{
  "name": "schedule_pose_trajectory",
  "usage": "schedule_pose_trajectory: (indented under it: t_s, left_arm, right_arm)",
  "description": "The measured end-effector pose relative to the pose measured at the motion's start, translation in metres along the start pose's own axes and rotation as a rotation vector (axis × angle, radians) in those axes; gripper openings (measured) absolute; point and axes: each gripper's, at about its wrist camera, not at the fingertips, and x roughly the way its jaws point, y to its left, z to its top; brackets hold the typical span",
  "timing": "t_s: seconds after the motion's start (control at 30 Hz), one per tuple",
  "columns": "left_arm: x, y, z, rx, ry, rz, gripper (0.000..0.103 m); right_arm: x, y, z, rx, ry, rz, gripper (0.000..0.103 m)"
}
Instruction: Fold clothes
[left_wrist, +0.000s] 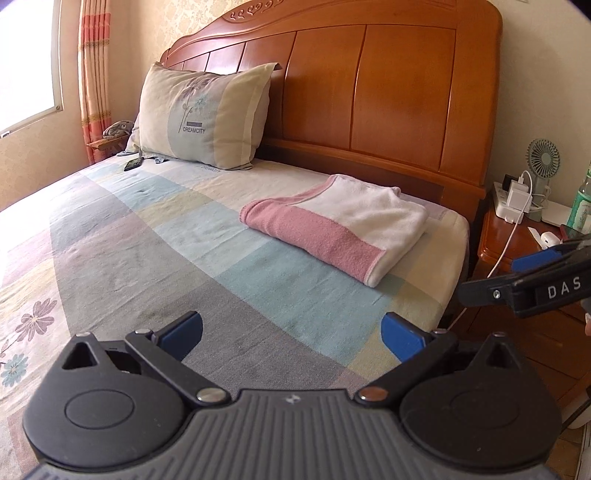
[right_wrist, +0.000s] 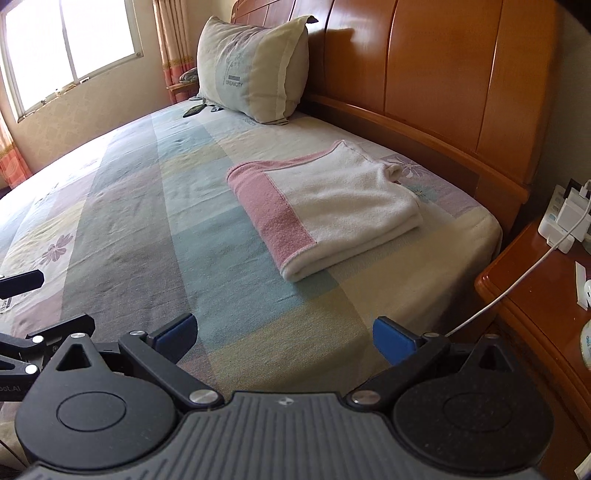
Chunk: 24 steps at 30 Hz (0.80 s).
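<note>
Left gripper (left_wrist: 291, 338) is hovering low over the bed (left_wrist: 155, 236), blue pads spread wide, nothing between them. Right gripper (right_wrist: 284, 338) is doing the same beside it, fingers parted and empty, hanging over the bed's near strip close to the right-hand edge. Ahead of both, the folded towel (right_wrist: 332, 206), white with a pink band, is lying flat near the bed's right edge, short of the wooden headboard (left_wrist: 369, 96), well apart from either gripper. A pillow (left_wrist: 203, 114) is leaning upright against the headboard at the far corner, with a dark phone (left_wrist: 132, 164) lying on the sheet just beside it. Off the right edge, a nightstand (right_wrist: 535, 295) is carrying a white charger (right_wrist: 570, 214) and cable.
</note>
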Motion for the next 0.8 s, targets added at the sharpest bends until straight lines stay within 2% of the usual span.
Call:
schedule_pose_trajectory:
  t_s: [0.2,0.37,0.8]
  left_arm:
    - [-0.012,-0.008,0.001,-0.041,0.007,0.027,0.102]
    - [-0.026,-0.007,0.000,-0.099,-0.002,-0.011,0.102]
    - [-0.037,-0.012,-0.001,-0.100,0.014,-0.013,0.102]
  right_arm:
    - [-0.024,0.014,-0.015,-0.039,-0.016,0.006,0.103]
    - [-0.038,0.018,-0.020,-0.044,-0.043,0.002,0.103]
    - [-0.050,0.019,-0.023,-0.043,-0.072,0.005,0.103]
